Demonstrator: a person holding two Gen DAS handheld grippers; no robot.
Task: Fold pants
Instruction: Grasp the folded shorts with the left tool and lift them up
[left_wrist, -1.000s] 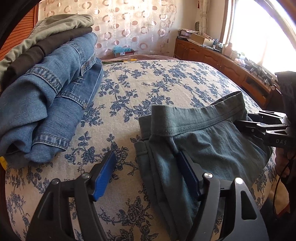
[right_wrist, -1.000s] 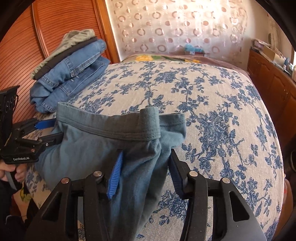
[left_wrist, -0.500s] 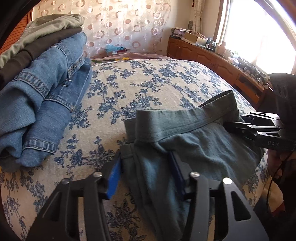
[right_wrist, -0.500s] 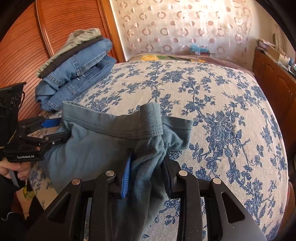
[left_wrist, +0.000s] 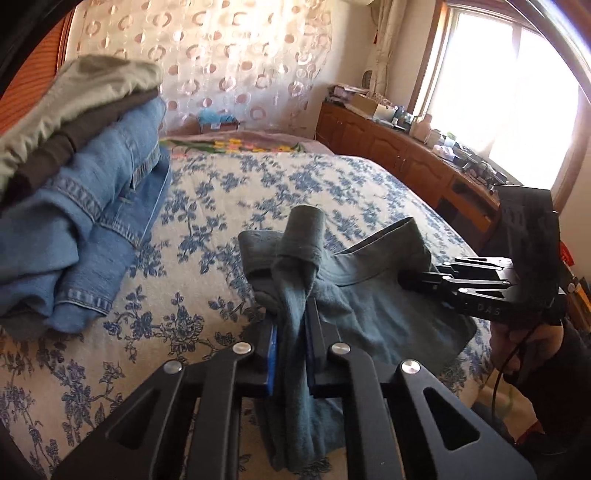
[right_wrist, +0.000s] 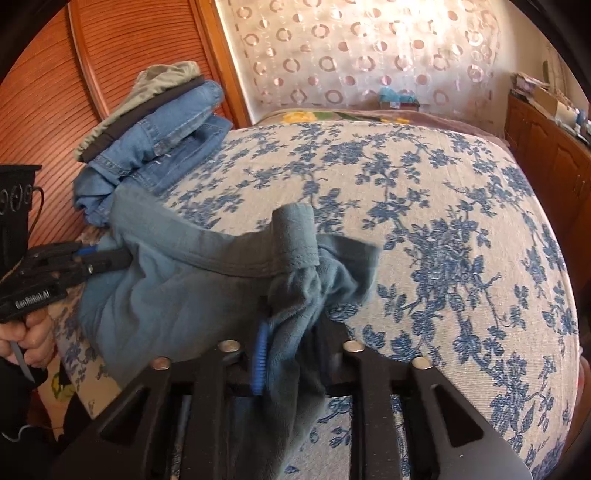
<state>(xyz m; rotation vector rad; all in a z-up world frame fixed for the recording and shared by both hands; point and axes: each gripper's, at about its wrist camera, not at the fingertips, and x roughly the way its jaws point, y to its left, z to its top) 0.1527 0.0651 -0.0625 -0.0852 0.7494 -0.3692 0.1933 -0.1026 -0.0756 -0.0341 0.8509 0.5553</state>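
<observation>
- The grey-green pants (left_wrist: 369, 295) lay near the front edge of the bed (left_wrist: 295, 192), on its blue-flowered cover, waistband toward twelve o'clock in both wrist views.
- The left gripper (left_wrist: 291, 347) had just been closing its jaws, and they pinched a bunched fold at one end of the waistband; the cloth stood up between them in a rolled tuft.
- The right gripper (right_wrist: 291, 350) had likewise just been drawing its jaws together, and they clamped a gathered fold at the other end of the waistband, with fabric hanging down between the blue pads (right_wrist: 260, 354).
- In the left wrist view the right gripper showed at three o'clock, biting the far waistband corner; in the right wrist view the left gripper (right_wrist: 118, 260) showed at nine o'clock on the opposite corner, a hand (right_wrist: 29, 332) gripping its handle.
- A pile of folded clothes (left_wrist: 92, 192), denim under dark and olive layers, sat on the bed toward ten o'clock, apart from the pants.
- A wooden cabinet (left_wrist: 399, 155) ran along the wall under the window (left_wrist: 509, 92) at two o'clock.
</observation>
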